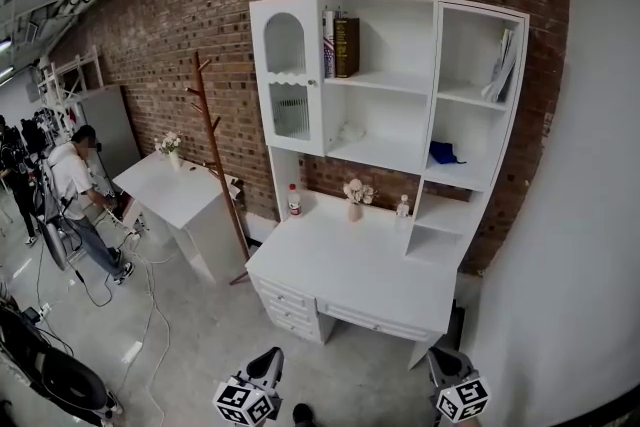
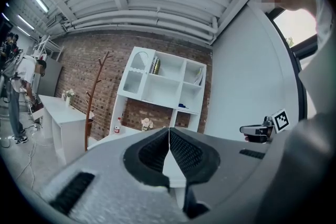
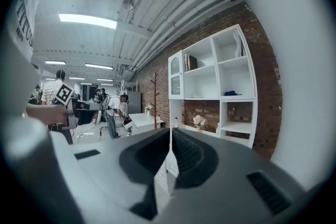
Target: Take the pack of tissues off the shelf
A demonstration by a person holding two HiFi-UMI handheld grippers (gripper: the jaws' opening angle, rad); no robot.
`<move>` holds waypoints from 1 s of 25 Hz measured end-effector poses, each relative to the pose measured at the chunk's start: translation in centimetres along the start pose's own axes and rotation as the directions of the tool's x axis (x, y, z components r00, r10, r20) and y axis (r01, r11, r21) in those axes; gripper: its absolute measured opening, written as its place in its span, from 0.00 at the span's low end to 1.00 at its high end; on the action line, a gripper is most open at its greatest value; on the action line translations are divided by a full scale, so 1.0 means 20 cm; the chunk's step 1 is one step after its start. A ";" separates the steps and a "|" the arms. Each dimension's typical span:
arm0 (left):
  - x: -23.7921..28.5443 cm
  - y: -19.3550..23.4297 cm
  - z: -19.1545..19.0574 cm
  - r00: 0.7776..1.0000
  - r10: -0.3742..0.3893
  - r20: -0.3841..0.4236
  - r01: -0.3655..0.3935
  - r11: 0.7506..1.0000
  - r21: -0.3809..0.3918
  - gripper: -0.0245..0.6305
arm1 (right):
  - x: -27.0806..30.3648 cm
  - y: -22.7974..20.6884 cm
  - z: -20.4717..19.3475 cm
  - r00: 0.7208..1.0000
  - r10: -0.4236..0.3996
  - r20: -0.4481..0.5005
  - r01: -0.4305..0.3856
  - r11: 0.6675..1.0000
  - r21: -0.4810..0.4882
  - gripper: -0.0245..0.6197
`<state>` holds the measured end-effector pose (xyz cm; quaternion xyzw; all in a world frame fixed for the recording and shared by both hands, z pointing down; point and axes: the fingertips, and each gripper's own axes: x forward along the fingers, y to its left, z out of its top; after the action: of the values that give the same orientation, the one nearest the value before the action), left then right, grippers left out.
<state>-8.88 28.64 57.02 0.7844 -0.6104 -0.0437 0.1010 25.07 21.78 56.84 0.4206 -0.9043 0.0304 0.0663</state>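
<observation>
Shelf (image 1: 432, 65) above the counter (image 1: 350, 265): books (image 1: 345, 47) in its top middle compartment, a pale soft pack (image 1: 350, 131) in the compartment below, a blue bundle (image 1: 445, 153) in its right column. Which of these is the tissues is unclear. Left gripper (image 2: 169, 132) and right gripper (image 3: 171, 136), both closed on nothing, are well away from the shelf.

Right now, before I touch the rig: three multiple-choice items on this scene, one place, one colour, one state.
1. Where is the blue thing?
A. on the floor
B. in the right column of the shelf unit
C. behind the glass door

2. What colour is the desk?
A. black
B. white
C. green

3. How are the left tongs?
A. wide open
B. shut on a bottle
C. shut, nothing between them

Answers:
1 B: it lies in an open right-hand compartment.
2 B: the top and drawers are white.
3 C: the left gripper view shows the pads meeting, with nothing held.
</observation>
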 end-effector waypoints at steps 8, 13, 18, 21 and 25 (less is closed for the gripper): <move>0.16 0.11 0.02 1.000 -0.018 -0.004 0.018 1.000 -0.008 0.08 | 0.16 -0.04 0.01 1.000 -0.020 0.002 0.020 1.000 -0.007 0.09; 0.29 0.22 0.05 0.999 -0.046 -0.007 0.046 0.999 0.001 0.08 | 0.27 -0.05 0.06 0.999 -0.043 0.008 0.043 0.999 -0.005 0.09; 0.42 0.33 0.07 0.998 -0.059 -0.011 0.059 0.998 -0.006 0.08 | 0.41 -0.09 0.09 0.998 -0.060 0.008 0.060 0.998 -0.006 0.09; 0.48 0.39 0.07 0.998 -0.066 -0.017 0.066 0.998 -0.014 0.08 | 0.49 -0.10 0.09 0.998 -0.068 -0.001 0.068 0.998 -0.005 0.09; 0.59 0.46 0.07 0.995 -0.092 -0.037 0.091 0.996 -0.020 0.08 | 0.59 -0.10 0.11 0.996 -0.084 -0.017 0.084 0.996 -0.002 0.09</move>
<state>-14.99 14.97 58.15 0.8112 -0.5714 -0.0393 0.1176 18.86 11.45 56.40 0.4578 -0.8853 0.0306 0.0757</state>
